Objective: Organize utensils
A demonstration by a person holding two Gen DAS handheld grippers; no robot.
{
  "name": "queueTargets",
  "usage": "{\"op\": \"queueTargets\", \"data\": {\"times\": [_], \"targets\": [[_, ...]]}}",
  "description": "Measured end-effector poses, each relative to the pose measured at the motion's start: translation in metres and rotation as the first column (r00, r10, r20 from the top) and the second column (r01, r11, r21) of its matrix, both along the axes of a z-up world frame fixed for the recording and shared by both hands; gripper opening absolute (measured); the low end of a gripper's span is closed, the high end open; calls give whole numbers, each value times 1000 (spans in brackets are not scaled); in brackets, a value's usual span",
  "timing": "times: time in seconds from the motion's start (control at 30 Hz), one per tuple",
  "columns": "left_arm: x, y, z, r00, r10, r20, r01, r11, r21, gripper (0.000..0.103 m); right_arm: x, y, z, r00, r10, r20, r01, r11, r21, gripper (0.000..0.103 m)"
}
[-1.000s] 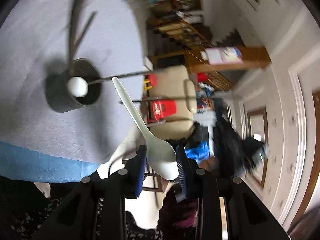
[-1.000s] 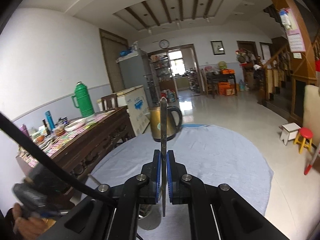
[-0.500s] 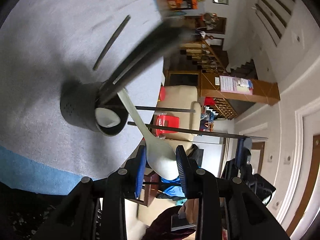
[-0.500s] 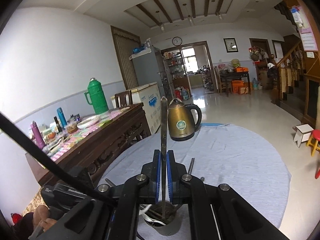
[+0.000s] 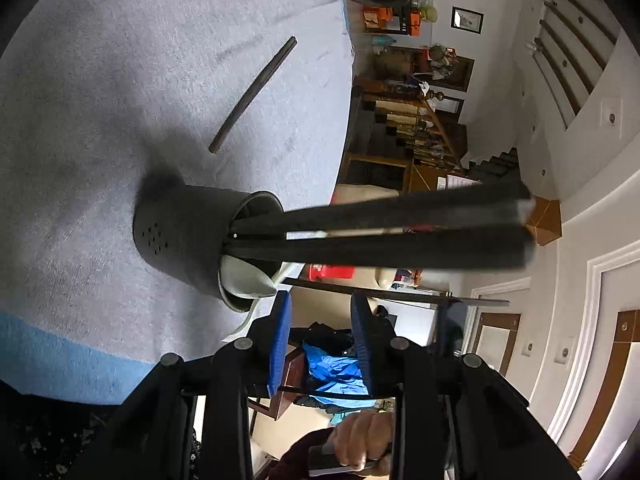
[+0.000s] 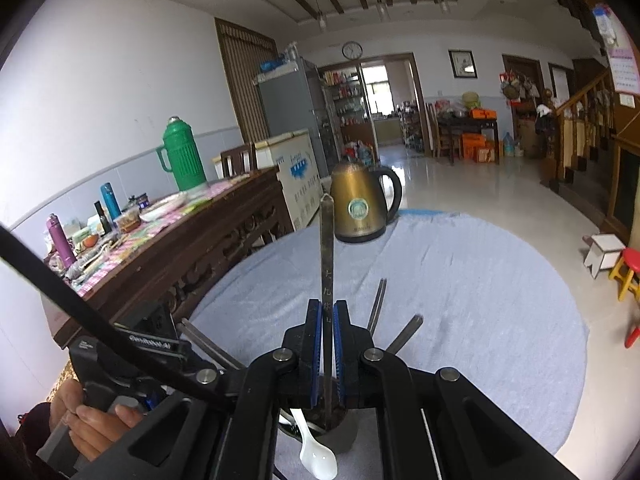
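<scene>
The dark utensil holder stands on the grey-clothed table, with dark chopsticks and a white spoon leaning out of it. The right gripper pinches one metal chopstick upright, its lower end reaching down into the holder. The left gripper sits just beside the holder's rim, blue pads parted with nothing between them. A loose pair of chopsticks lies farther out on the cloth, and a brass-coloured kettle stands near the far edge.
</scene>
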State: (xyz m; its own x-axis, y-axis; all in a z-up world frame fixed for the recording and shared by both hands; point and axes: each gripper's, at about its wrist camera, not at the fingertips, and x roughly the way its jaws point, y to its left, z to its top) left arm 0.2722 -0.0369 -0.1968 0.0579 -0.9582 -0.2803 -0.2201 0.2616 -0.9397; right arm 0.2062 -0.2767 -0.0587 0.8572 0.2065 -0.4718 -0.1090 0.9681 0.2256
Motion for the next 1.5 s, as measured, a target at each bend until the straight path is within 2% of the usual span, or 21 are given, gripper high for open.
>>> {"op": "queueTargets", "data": {"times": [0.17,0.7,0.87,1.0,1.13,1.5], "targets": [[4,0,1,1000,-9,20,9,1000,6,30,14,-2,-14,1000,1,-29,0,999,35,6],[4,-1,3,999,-21,50,21,1000,13,30,32,-1,-51,993,-8,-118,15,998,53,6],[2,-2,8,997,-35,73,32,999,44,31,35,5,-54,992,4,-127,1,999,46,6],[-2,0,16,990,-51,128,40,995,91,32,37,6,-58,989,11,-146,-4,999,43,6],[-3,-1,22,985,-66,162,48,992,114,36,39,-3,-61,982,36,-184,-13,992,123,8],[-9,-7,37,964,-114,241,75,983,167,38,22,-22,-49,989,14,-145,11,986,164,8]]}}
